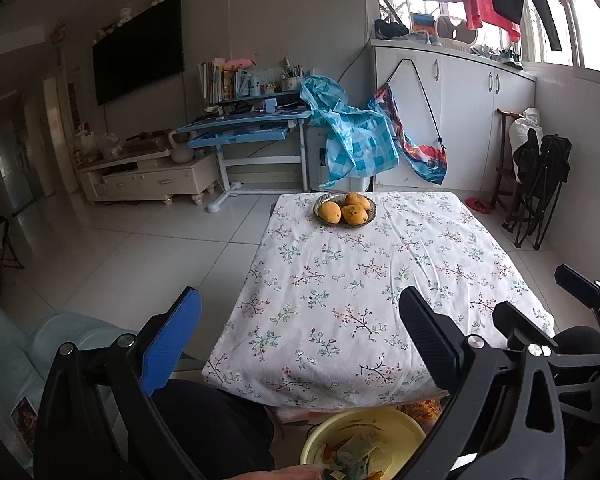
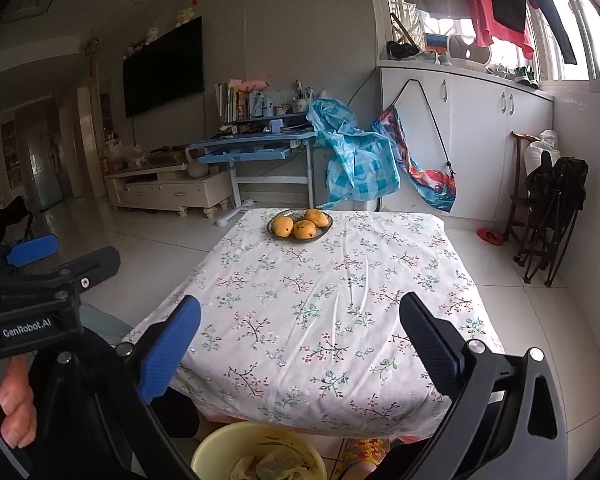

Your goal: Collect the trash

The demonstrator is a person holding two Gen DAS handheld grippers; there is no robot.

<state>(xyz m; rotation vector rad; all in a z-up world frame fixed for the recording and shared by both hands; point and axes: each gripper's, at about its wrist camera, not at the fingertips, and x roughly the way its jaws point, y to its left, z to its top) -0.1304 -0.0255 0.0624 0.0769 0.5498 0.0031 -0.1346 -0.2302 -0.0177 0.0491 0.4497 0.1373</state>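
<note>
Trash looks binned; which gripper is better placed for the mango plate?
Probably the left gripper: the mango plate sits on the far left of the table, its side. Both grippers are open and empty.

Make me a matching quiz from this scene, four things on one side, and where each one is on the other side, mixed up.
Things:
1. mangoes
2. yellow basin
3. checked blue cloth
4. television

Places:
A. on the floor at the near edge of the table, scraps inside
B. on the wall at the left
C. in a dish at the far end of the flowered tablecloth
D. draped beside the blue desk

Pairs: 1-C, 2-A, 3-D, 4-B
</note>
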